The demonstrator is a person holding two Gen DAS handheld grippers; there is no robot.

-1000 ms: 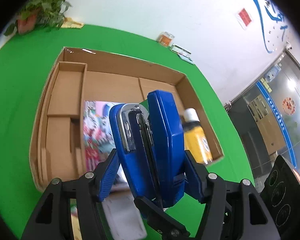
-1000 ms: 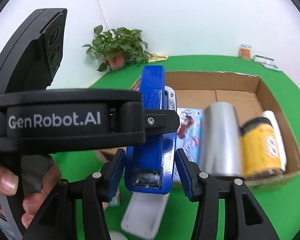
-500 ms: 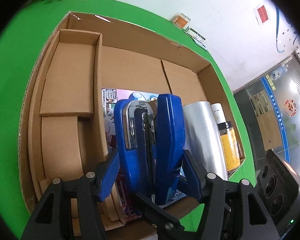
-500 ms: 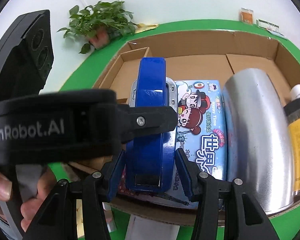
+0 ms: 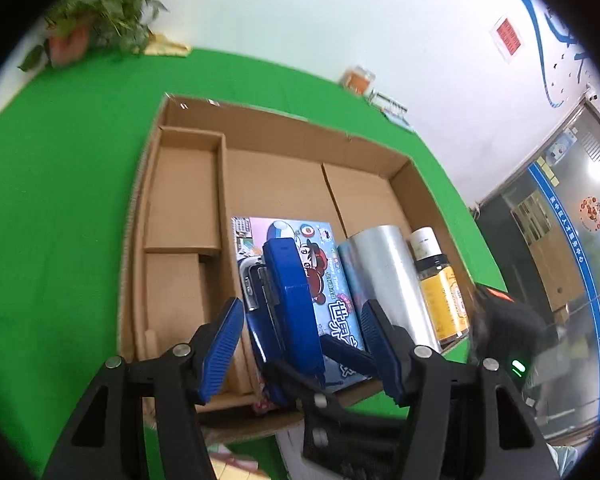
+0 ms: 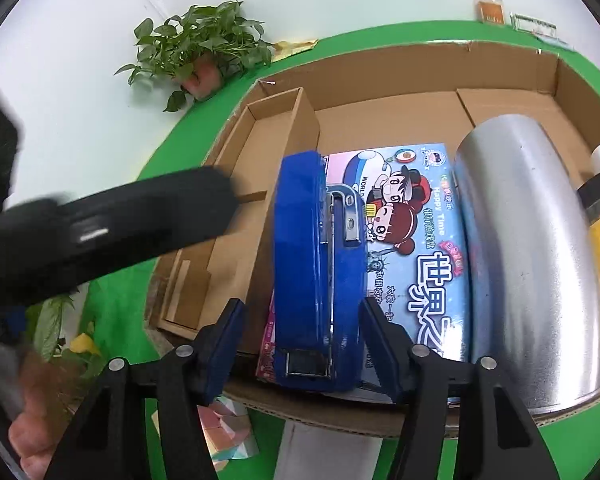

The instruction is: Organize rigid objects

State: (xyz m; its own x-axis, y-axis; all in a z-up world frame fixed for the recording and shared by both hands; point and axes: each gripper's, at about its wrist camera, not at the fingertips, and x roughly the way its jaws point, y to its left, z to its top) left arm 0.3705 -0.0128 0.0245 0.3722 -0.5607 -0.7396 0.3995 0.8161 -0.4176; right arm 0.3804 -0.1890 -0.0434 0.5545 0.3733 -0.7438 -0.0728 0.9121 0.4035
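Stapler (image 6: 316, 264) on game box (image 6: 416, 248), hand-held grippers clear.

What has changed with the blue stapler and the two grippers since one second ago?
The stapler was carried from above the table into the box and now lies on the game box. The left gripper let go and stands open. The right gripper has just been opening, the stapler between its fingers. The silver roll and jar stayed put.

Blue stapler (image 6: 316, 264), silver cylinder (image 6: 528, 264), brown cardboard box (image 6: 380, 76), green tabletop (image 5: 60, 184).
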